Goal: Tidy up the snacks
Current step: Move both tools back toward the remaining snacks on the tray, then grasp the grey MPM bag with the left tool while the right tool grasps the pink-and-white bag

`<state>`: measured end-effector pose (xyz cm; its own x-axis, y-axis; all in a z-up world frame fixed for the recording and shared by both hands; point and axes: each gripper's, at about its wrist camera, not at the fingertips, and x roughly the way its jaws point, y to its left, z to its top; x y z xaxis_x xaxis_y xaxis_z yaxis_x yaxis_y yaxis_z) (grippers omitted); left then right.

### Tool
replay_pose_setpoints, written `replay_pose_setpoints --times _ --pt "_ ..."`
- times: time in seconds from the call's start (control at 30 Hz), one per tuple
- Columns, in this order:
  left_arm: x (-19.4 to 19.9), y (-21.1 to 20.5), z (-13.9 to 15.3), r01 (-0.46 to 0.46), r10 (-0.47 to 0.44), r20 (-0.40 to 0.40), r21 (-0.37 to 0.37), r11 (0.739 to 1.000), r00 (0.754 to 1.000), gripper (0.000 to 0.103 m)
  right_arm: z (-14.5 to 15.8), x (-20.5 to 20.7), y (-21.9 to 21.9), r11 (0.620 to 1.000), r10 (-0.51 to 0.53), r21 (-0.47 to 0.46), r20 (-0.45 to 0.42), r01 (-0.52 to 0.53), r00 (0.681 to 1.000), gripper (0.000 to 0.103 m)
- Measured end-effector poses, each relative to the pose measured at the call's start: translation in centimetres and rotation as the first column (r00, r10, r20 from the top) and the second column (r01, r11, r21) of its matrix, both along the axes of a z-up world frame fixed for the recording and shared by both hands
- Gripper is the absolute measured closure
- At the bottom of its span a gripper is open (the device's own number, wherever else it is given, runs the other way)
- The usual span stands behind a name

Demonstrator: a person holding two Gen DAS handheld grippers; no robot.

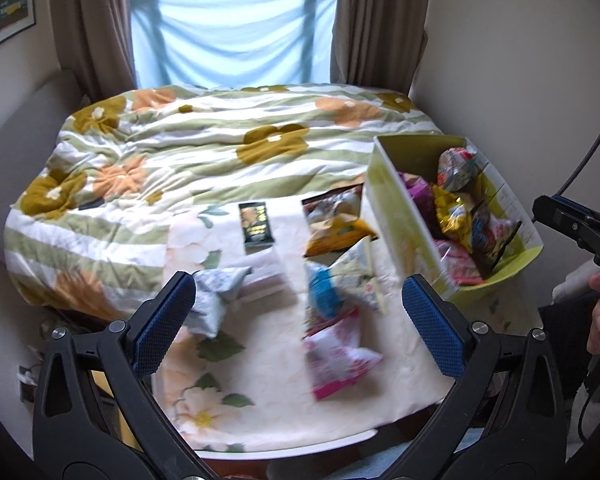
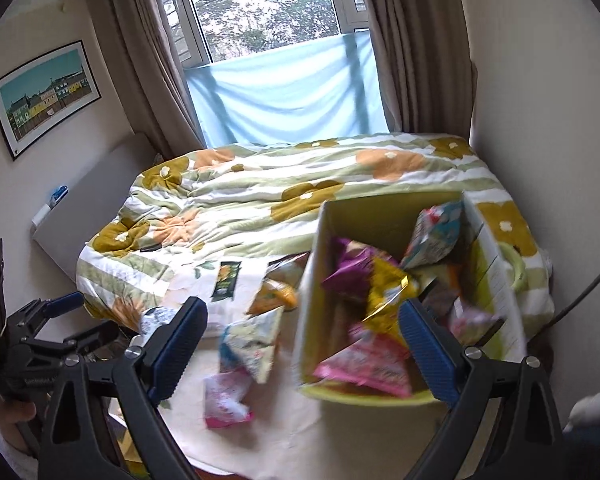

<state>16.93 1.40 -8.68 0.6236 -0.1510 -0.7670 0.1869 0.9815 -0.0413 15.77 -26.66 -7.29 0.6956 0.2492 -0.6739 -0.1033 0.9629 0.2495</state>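
Loose snack packets lie on a floral cloth [image 1: 260,380]: a pink packet [image 1: 336,356], a blue-and-white packet [image 1: 340,284], an orange packet [image 1: 336,236], a grey-white packet [image 1: 214,300] and a dark bar [image 1: 256,224]. A yellow-green box [image 1: 396,216] at the right holds several packets. My left gripper [image 1: 300,320] hangs open above the cloth, holding nothing. My right gripper [image 2: 302,348] is open over the box's [image 2: 312,320] near left wall, with a pink packet [image 2: 364,364] and a yellow packet [image 2: 388,292] inside beyond it.
A bed with a flowered quilt [image 1: 204,152] lies behind the cloth, below a window with curtains. Walls close in on both sides. A framed picture [image 2: 44,92] hangs at the left. A hand [image 1: 598,316] holds the other gripper at the right edge.
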Motion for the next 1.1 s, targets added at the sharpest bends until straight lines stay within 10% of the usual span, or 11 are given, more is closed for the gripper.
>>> replay_pose_setpoints --times 0.5,1.1 --pt "3.2 10.8 -8.2 0.120 -0.115 -0.146 0.024 0.993 0.983 0.001 -6.8 -3.3 10.7 0.995 -0.094 0.005 -0.134 0.095 0.987 0.008" --pt "10.4 8.7 -19.0 0.237 -0.189 -0.262 0.165 0.957 0.946 0.001 -19.4 0.8 16.3 0.998 -0.045 0.017 -0.351 0.054 0.935 0.008"
